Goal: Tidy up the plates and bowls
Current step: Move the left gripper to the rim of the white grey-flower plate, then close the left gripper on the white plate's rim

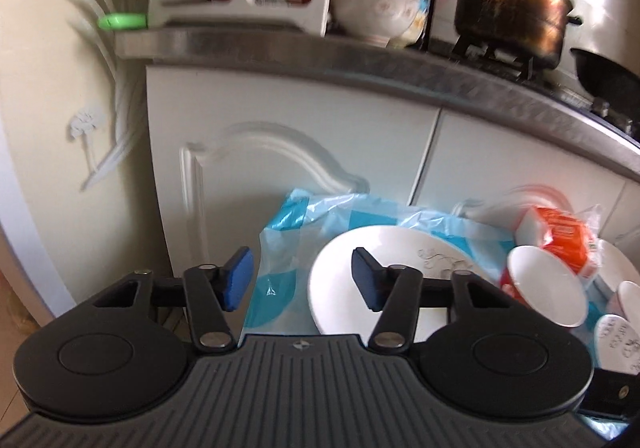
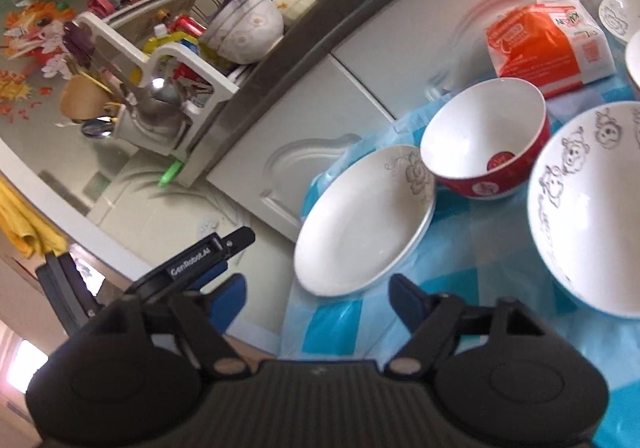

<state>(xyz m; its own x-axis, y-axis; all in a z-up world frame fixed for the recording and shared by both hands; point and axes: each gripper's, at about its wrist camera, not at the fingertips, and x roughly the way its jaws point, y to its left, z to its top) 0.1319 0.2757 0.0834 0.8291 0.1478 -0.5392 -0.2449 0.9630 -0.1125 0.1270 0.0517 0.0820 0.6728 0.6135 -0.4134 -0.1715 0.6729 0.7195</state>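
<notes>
A white plate (image 1: 384,268) (image 2: 364,224) with a grey flower print lies at the left end of a table covered in blue checked plastic (image 2: 460,288). A red bowl with a white inside (image 2: 488,140) (image 1: 548,288) stands right beside it. A large white bowl with cartoon drawings (image 2: 588,208) stands to the right. My left gripper (image 1: 302,278) is open and empty, its right finger over the plate's near side. My right gripper (image 2: 318,298) is open and empty, just short of the plate's near rim.
An orange and white packet (image 2: 548,44) (image 1: 560,232) lies at the back of the table. More white bowls (image 2: 624,14) stand at the far right. White cabinets (image 1: 288,136) stand behind, with a grey counter holding a dish rack (image 2: 168,60), bowls (image 2: 244,28) and a steel pot (image 1: 516,12).
</notes>
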